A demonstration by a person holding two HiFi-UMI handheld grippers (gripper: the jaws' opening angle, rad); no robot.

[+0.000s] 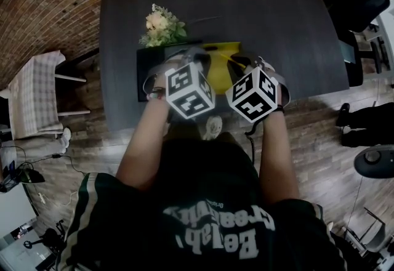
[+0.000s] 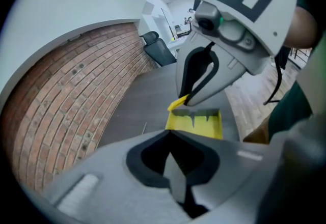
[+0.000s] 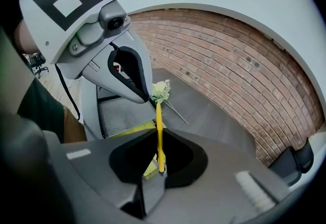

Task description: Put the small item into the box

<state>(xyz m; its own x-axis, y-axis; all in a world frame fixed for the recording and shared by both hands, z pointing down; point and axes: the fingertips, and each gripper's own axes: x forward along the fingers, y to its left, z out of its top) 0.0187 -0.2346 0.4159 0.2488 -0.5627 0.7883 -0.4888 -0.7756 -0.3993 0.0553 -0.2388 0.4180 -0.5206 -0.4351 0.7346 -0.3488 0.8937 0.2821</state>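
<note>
Dark wood-grain surface [image 1: 277, 29] fills the far half of the head view, and the person stands at its near edge with both arms reaching over it. On it, under the two marker cubes, lies an open box [image 1: 151, 63]. It is dark on the outside, with a yellow panel [image 2: 196, 122] showing on its right; I cannot tell whether that panel is lining or a flap. A small bunch of pale flowers [image 1: 163, 26] lies just beyond the box.

The left claw [image 3: 151, 98] is clenched, its tips meeting with nothing between them, and it hangs over the box close to the other claw. The right claw [image 2: 186, 99] is clamped on a thin yellow strip [image 3: 159, 136], which stands edge-on from its jaws and reaches up toward the left claw's tip. Whether the two touch is unclear.

If the strip is the small item, as it seems to be, the pick-up is done and the placing is not. It hangs above the box, not inside it, so it must be lowered in and let go.
</note>
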